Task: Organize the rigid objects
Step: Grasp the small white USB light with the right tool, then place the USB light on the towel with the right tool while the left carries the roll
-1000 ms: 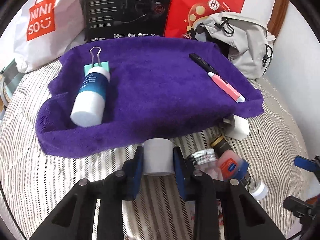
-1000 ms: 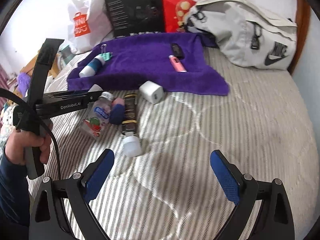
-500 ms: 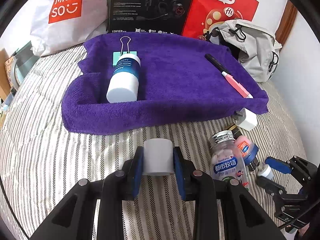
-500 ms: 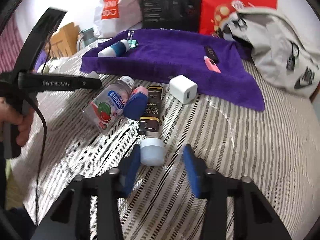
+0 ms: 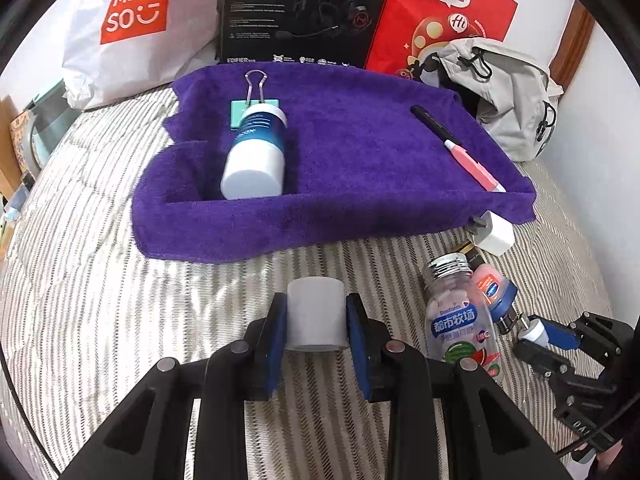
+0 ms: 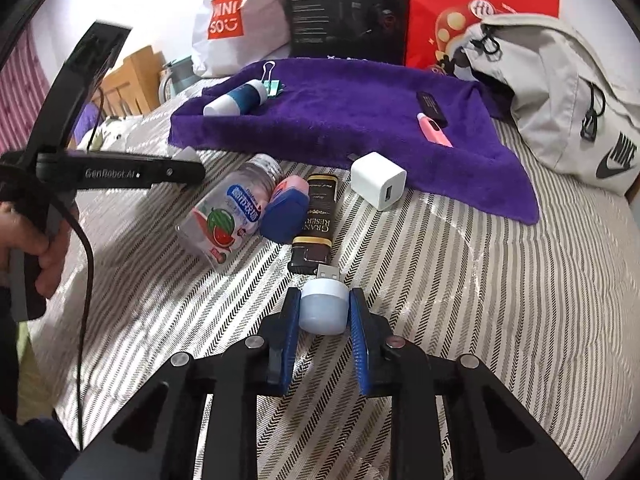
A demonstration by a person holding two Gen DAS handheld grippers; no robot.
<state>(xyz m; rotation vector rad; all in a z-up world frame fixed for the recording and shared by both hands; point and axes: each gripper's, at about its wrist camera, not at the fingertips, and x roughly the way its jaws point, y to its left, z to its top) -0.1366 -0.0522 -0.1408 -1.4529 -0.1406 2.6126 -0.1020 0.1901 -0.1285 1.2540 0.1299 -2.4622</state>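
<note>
My left gripper (image 5: 316, 314) is shut on a pale grey cylindrical cap (image 5: 316, 304), held over the striped bed short of the purple towel (image 5: 352, 168). On the towel lie a blue-and-white bottle (image 5: 256, 152), a teal binder clip (image 5: 254, 100), a black pen (image 5: 434, 120) and a pink pen (image 5: 474, 168). My right gripper (image 6: 323, 310) is shut on a small white-blue USB light (image 6: 323, 308) on the bed. Just beyond it lie a black box (image 6: 316, 224), a pink-and-blue tub (image 6: 286, 208), a candy bottle (image 6: 230, 210) and a white charger (image 6: 380, 180).
A white shopping bag (image 5: 132, 28), a black headset box (image 5: 300, 8) and a red bag (image 5: 440, 12) stand behind the towel. A grey backpack (image 6: 560, 92) lies at the right. A person's hand (image 6: 36, 236) holds the left gripper's handle. Wooden furniture (image 6: 132, 80) stands off the bed's left.
My right gripper moved in and shut on the USB light; a second ago it stood wide open. My left gripper, still holding the cap, has drawn back from the towel's front edge.
</note>
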